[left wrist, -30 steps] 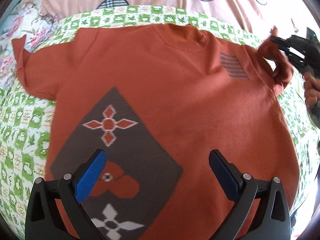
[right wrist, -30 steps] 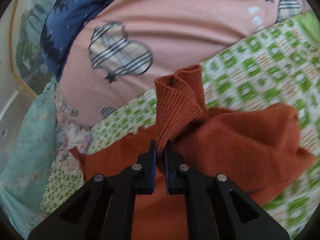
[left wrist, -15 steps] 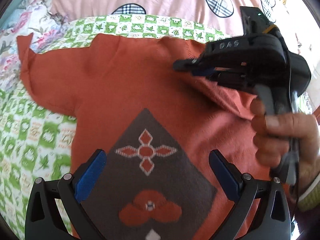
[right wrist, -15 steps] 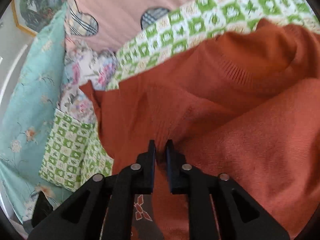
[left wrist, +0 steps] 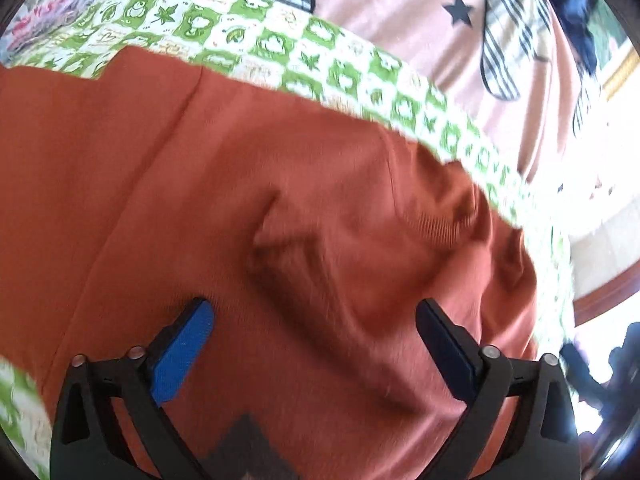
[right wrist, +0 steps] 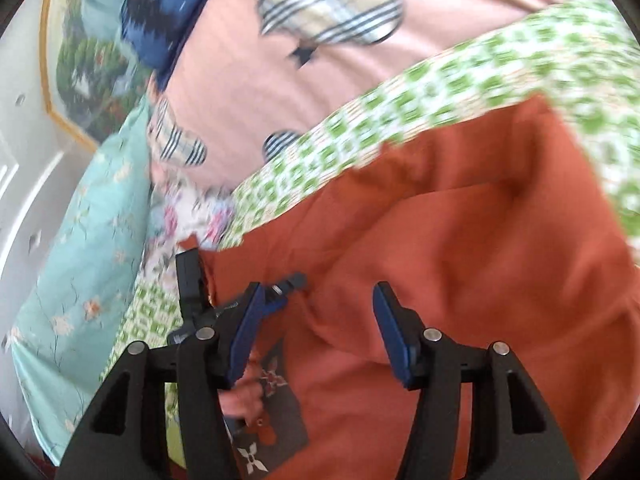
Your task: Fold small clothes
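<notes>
A rust-orange knit sweater [left wrist: 280, 208] with a grey diamond patch [left wrist: 244, 448] lies on the green-checked blanket [left wrist: 320, 64]. One sleeve is folded in over its chest, leaving a raised fold [left wrist: 440, 216]. My left gripper [left wrist: 316, 320] is open and empty, low over the chest. My right gripper [right wrist: 316, 304] is open and empty above the folded sleeve [right wrist: 460, 240]. The left gripper [right wrist: 280, 288] and its hand also show in the right wrist view, over the grey patch [right wrist: 276, 420].
A pink quilt with plaid shapes [left wrist: 460, 40] lies behind the blanket. A teal floral cover [right wrist: 72, 280] and a blue pillow [right wrist: 168, 12] lie at the left. A white door [right wrist: 20, 184] and a wooden bed edge [left wrist: 600, 296] border the bed.
My right gripper carried the sleeve across the chest, let it go and opened. My left gripper moved up over the sweater's chest and stayed open.
</notes>
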Motion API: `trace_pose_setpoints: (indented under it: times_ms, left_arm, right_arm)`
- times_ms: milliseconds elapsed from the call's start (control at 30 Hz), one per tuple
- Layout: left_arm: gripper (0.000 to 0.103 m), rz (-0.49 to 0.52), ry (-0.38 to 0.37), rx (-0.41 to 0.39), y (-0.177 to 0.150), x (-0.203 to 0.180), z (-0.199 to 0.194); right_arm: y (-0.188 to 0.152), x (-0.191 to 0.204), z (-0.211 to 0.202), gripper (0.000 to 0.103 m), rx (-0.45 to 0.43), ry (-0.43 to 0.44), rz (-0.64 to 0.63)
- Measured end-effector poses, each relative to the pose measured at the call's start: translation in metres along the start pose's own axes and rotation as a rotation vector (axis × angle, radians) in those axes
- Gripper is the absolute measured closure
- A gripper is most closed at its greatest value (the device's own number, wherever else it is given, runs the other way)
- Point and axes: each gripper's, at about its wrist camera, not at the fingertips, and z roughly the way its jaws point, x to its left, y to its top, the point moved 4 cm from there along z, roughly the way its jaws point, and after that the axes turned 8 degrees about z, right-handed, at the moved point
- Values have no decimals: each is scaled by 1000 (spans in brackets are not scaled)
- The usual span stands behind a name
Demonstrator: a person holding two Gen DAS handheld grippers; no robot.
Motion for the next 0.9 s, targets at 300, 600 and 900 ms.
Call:
trace_pose_setpoints:
  times_ms: [300, 600, 900]
  left_arm:
    - [91, 116, -47, -38, -23, 0, -32]
    - [60, 85, -131, 35, -28, 14, -22]
    - [100, 238, 111, -181, -1, 9, -55]
  right_arm:
    - [-8, -19, -46, 45, -68, -33, 13]
    - [-4, -46, -68, 45, -106, -112, 40]
    - [50, -95, -59, 36, -98, -369, -41]
